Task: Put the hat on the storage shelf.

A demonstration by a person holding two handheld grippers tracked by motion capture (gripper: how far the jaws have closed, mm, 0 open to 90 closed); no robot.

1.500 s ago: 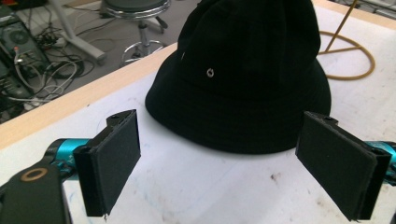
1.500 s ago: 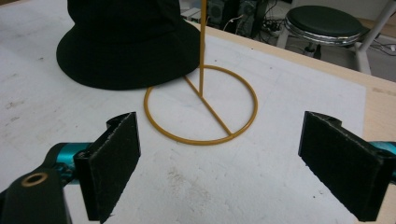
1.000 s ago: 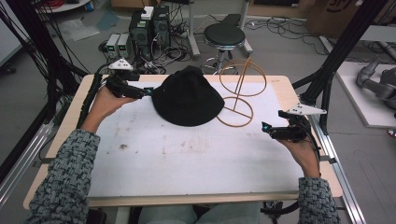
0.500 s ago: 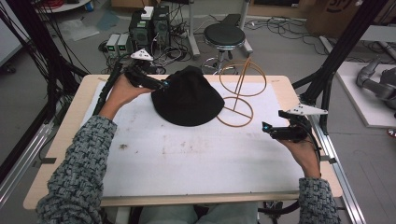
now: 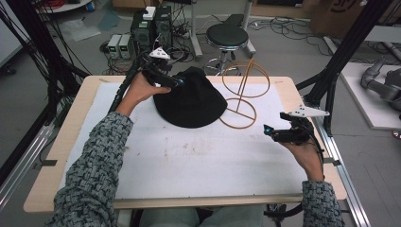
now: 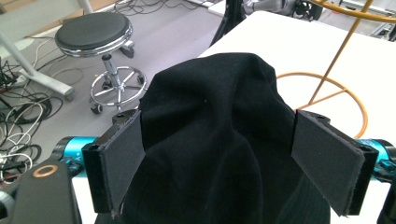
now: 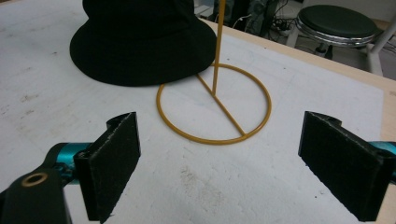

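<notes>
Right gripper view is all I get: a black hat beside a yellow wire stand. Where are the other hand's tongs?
Observer: The left tongs are at the hat, on its far-left side.
Visitor: Have they grabbed it?
Observer: Not yet. In the left gripper view the jaws stand wide open, with the crown between them.
Visitor: What's on top of that pole?
Observer: The stand carries a second yellow ring at its top.

Black bucket hat (image 5: 191,101) sits brim-down at the table's far middle, crown soft and creased. Yellow wire hat stand (image 5: 241,97) just right of it: flat base ring, slanted upright, top ring. Hat brim overlaps the base ring's edge.
</notes>
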